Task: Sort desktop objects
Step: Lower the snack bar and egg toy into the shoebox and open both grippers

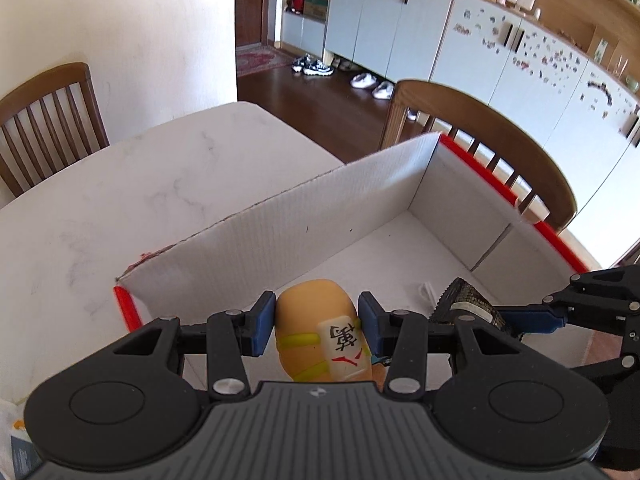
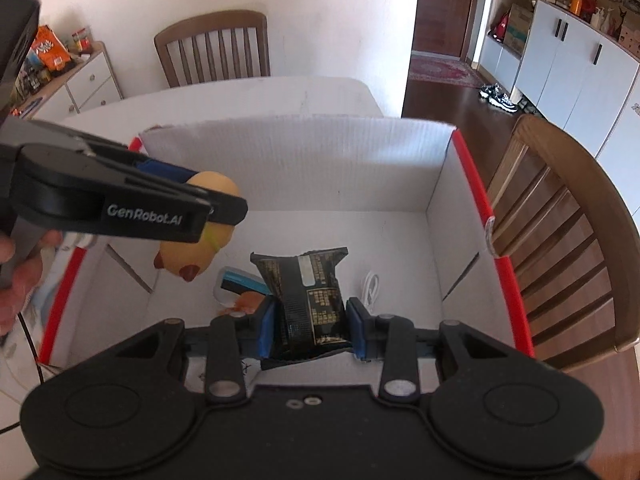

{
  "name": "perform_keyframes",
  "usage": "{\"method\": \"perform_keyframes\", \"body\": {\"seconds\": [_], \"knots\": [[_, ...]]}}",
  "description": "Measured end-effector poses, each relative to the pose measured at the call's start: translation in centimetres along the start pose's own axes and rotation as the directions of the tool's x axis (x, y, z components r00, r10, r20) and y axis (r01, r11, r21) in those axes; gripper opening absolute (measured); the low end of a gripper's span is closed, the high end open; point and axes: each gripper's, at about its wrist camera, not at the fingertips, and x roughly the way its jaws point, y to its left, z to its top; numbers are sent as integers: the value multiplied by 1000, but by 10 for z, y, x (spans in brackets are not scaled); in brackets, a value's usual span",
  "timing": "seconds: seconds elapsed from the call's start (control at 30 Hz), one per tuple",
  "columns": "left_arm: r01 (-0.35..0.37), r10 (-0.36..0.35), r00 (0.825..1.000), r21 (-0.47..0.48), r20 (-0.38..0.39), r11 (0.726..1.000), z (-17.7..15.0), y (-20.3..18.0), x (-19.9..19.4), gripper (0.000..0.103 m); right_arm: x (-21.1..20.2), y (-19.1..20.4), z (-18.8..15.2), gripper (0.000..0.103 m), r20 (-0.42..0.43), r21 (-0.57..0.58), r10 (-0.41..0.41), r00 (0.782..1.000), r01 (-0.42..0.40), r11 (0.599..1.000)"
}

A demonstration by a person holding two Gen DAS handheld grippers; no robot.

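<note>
**Two grippers, each loaded, over one open box**

Left gripper [image 1: 317, 326]: blue pads pressed on both sides of a toy [image 1: 320, 320]. The toy is soft-looking, rounded, tan-orange, with yellow bands and a white tile bearing a black character and red marks. Right-wrist view shows brown patches on its underside. It hangs above the box's left side, clear of the floor.

Right gripper [image 2: 310, 326]: pads clamped on a packet [image 2: 306, 300]. The packet is black, glossy and crinkled, with gold print, a pale label strip and a serrated top edge. It is held upright over the box's near middle.

Box [image 2: 440, 184]: one, cardboard, white inside, red outside edges, top open. On its floor are one coiled white cable [image 2: 371, 286], right of the packet, and one flat pack [image 2: 240, 286] with blue, black and orange on it, partly hidden behind the packet.

A hand [image 2: 16, 280] grips the left gripper's handle at the left frame edge.

Table [image 1: 120, 200]: one, white marbled, box resting on it.

Chairs: two, wooden, slatted. One [image 2: 212, 48] stands at the far end, one [image 2: 560, 220] along the box's right side.

Beyond them are white cabinets [image 1: 384, 28].
</note>
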Motion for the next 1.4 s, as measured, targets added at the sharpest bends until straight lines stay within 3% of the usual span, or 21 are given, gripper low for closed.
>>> {"method": "perform_keyframes", "body": {"seconds": [0.17,0.63,0.97,1.13,1.4], "knots": [[-21,24,999,51,-46,998,2,-6,17,44,15,-4,-3,35,-50,-9,1,999,-1,1000],[-41,49,990,66,-136,997,11,-8,39,45,46,-10,-8,36,-158,-6,-3,987,2,1000],[-45,54,987,59,-150,997,11,-7,36,46,43,-12,-10,38,-150,10,-5,989,7,1000],[-40,45,992,43,-119,998,12,-5,26,65,33,-11,-9,47,-128,21,3,992,-1,1000],[2,1,997,34,-78,999,15,-8,5,65,10,-8,-11,48,-97,29,10,995,-7,1000]]}}
